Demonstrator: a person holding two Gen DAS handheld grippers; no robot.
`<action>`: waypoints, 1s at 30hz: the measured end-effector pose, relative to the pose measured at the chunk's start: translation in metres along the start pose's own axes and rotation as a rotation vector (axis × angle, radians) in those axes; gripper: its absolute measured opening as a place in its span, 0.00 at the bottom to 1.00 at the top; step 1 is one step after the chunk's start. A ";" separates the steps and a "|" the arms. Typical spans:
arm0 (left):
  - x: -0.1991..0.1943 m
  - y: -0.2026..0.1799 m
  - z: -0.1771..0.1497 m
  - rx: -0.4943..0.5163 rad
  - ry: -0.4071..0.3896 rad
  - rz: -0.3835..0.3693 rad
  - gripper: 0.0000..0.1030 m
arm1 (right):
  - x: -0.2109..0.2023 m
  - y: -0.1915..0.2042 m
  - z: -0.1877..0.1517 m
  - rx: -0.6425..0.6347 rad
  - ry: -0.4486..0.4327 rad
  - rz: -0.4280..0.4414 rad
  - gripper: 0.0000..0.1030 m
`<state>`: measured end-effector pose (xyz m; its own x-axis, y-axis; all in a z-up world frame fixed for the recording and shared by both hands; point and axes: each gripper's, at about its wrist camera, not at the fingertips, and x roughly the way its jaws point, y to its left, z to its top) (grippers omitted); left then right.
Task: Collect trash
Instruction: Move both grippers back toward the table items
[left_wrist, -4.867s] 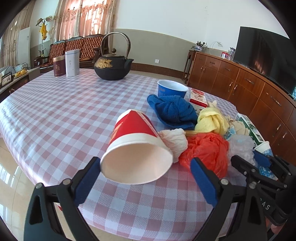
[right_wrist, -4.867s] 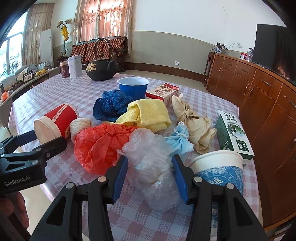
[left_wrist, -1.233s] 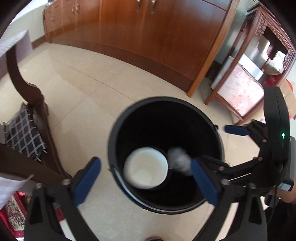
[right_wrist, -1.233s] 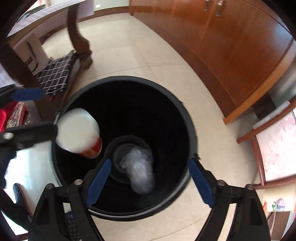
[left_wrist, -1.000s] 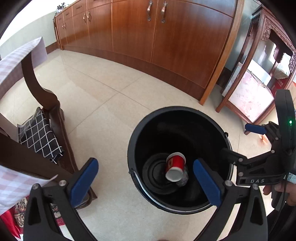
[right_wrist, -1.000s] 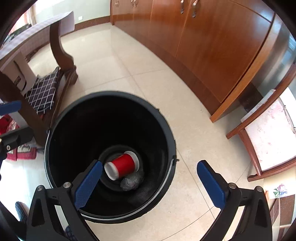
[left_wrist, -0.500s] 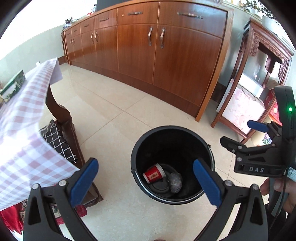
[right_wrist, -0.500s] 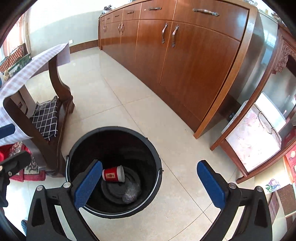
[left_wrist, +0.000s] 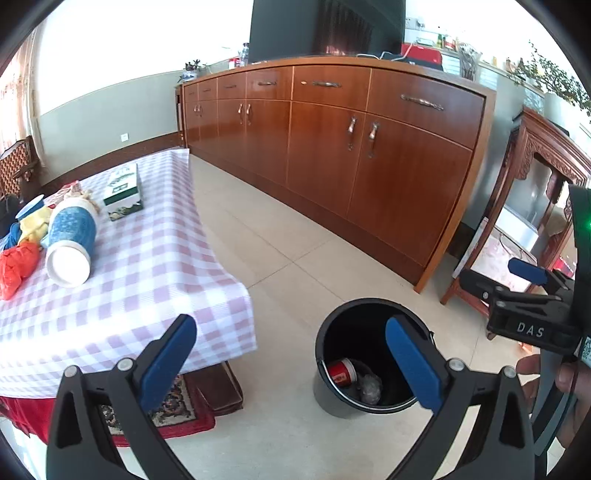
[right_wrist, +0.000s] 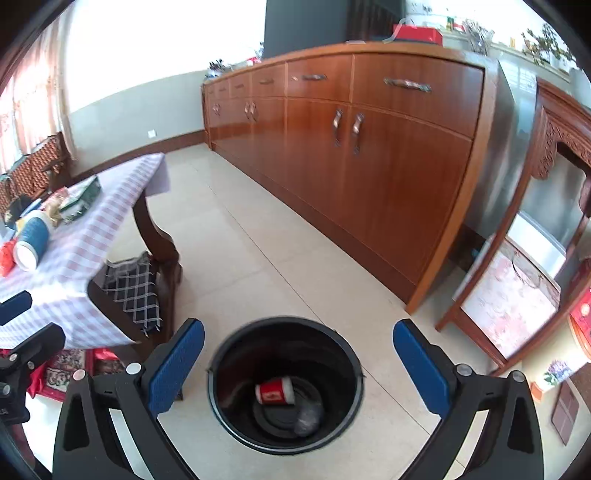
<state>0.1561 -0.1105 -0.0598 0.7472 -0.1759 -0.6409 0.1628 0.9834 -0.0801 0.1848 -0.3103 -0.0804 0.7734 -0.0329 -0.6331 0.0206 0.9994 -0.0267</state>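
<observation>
Blue pads frame both views: the left gripper (left_wrist: 288, 354) and the right gripper (right_wrist: 295, 362) each stand wide apart and carry nothing. Directly below the right gripper sits the black bin (right_wrist: 286, 384) on the tiled floor, and it serves as the landmark here.

Inside the bin, a red paper cup (right_wrist: 275, 393) lies on its side at the bottom, with a crumpled clear plastic bag (right_wrist: 308, 419) just beside it. Nothing else shows in there.

Judging from that, one drop-off is complete and the step in hand is the trip for the next load. The next move calls for turning both grippers away from the bin toward the table (left_wrist: 155, 266), which stands to the left of the bin under a checked cloth, then picking one piece per gripper.

Farther left of the bin, on the table, a blue-patterned cup (left_wrist: 70, 240) lies on its side, open mouth toward the camera. Just beside it is a red bag (left_wrist: 16, 264), with a yellow cloth (left_wrist: 33, 225) behind and a green-and-white carton (left_wrist: 123, 190) farther back. The cup looks the nearest, easiest grasp; the soft bag will likely need a deeper pinch.

Behind the bin runs a long wooden cabinet (right_wrist: 369, 155).
</observation>
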 end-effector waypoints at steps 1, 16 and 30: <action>-0.003 0.006 0.000 -0.013 -0.007 0.007 1.00 | -0.003 0.006 0.002 -0.008 -0.019 0.009 1.00; -0.077 0.101 -0.010 -0.155 -0.113 0.174 1.00 | -0.035 0.111 0.019 -0.111 -0.088 0.146 1.00; -0.120 0.213 -0.038 -0.297 -0.167 0.390 1.00 | -0.046 0.260 0.047 -0.196 -0.158 0.383 1.00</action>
<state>0.0765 0.1214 -0.0286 0.8127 0.2256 -0.5373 -0.3201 0.9433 -0.0882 0.1848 -0.0486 -0.0221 0.7895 0.3552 -0.5006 -0.3937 0.9187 0.0309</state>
